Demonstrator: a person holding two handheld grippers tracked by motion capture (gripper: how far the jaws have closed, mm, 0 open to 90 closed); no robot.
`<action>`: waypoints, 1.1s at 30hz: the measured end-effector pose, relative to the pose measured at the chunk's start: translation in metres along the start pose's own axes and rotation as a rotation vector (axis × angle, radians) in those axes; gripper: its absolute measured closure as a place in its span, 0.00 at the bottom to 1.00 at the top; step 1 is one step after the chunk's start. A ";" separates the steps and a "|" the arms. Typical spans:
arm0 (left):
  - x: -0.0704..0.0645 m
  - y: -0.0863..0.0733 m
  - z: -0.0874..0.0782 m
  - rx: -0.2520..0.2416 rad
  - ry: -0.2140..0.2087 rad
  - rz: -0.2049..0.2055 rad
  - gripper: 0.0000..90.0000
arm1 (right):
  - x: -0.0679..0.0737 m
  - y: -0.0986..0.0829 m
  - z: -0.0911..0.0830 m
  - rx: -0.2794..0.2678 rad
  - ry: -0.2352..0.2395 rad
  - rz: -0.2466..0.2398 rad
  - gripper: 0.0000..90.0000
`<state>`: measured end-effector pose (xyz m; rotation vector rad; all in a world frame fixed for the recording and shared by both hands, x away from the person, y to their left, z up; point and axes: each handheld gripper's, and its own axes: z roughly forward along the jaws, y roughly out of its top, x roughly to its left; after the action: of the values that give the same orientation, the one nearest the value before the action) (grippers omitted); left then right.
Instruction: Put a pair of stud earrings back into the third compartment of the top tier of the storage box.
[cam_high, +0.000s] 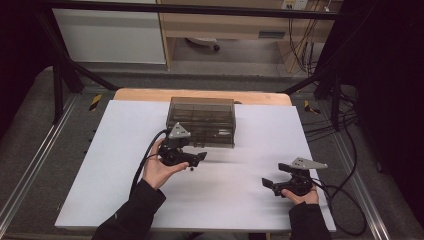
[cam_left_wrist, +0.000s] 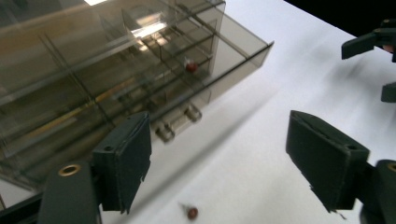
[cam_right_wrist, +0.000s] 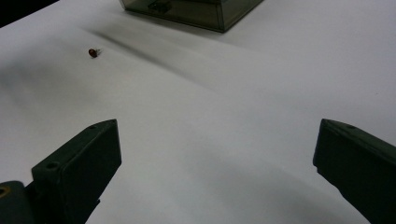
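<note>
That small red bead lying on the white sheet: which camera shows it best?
The left gripper view: the red bead lies large between the fingers. The right gripper view shows it small and far. In the high view it is a speck.

Smoky translucent plastic compartment box (cam_left_wrist: 116, 70): cut off by top and left edges in left gripper view; only near corner (cam_right_wrist: 196, 11) inside right gripper view. Small reddish-brown bead (cam_left_wrist: 192, 213) on white counter (cam_left_wrist: 289, 60): too small to identify. Second reddish bead (cam_left_wrist: 191, 67) inside box, compartment unclear through walls. Left gripper (cam_high: 196, 159) blurred in high view.

small red pin (cam_left_wrist: 191, 213) loose on white sheet (cam_left_wrist: 261, 154), near smoky box (cam_left_wrist: 93, 70).
</note>
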<state>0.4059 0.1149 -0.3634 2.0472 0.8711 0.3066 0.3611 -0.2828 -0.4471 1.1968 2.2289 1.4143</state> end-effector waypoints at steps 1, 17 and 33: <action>0.001 -0.004 -0.001 0.001 0.005 -0.002 0.24 | 0.000 0.000 0.000 0.000 0.001 -0.001 0.02; 0.002 -0.041 0.012 0.074 0.065 0.003 0.22 | 0.001 0.000 0.000 -0.001 0.005 0.004 0.02; 0.004 -0.054 0.043 0.159 0.094 -0.028 0.47 | 0.000 -0.001 0.001 0.009 -0.001 -0.002 0.02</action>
<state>0.4047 0.1113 -0.4325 2.1785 1.0091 0.3298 0.3611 -0.2822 -0.4479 1.1980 2.2378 1.4042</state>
